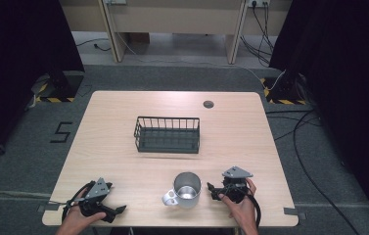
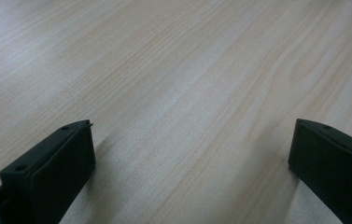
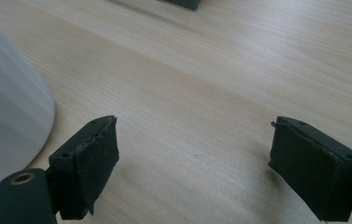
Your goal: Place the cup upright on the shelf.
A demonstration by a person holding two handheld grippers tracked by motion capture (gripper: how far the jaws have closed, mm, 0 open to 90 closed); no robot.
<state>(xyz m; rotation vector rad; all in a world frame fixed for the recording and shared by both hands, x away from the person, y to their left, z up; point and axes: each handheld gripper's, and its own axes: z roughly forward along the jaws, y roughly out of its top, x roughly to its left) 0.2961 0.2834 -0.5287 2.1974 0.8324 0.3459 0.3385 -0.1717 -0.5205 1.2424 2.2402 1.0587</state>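
Observation:
A white mug [image 1: 187, 190] with a shiny metal inside stands upright near the table's front edge, its handle toward the front left. Its white wall [image 3: 5, 121] looms at the left of the right gripper view. My right gripper [image 1: 212, 188] rests on the table just right of the mug, open, with bare wood between its jaws [image 3: 194, 158]. My left gripper [image 1: 119, 209] lies at the front left corner, well apart from the mug, also open over bare wood [image 2: 192, 154]. A dark wire basket [image 1: 167, 134] sits empty at the table's middle.
The light wooden table [image 1: 123, 166] has a round grey cable grommet [image 1: 208, 104] near its far edge. Black curtains hang at both sides, and cables trail over the floor at the right. A corner of the basket [image 3: 183, 3] peeks in at the top of the right gripper view.

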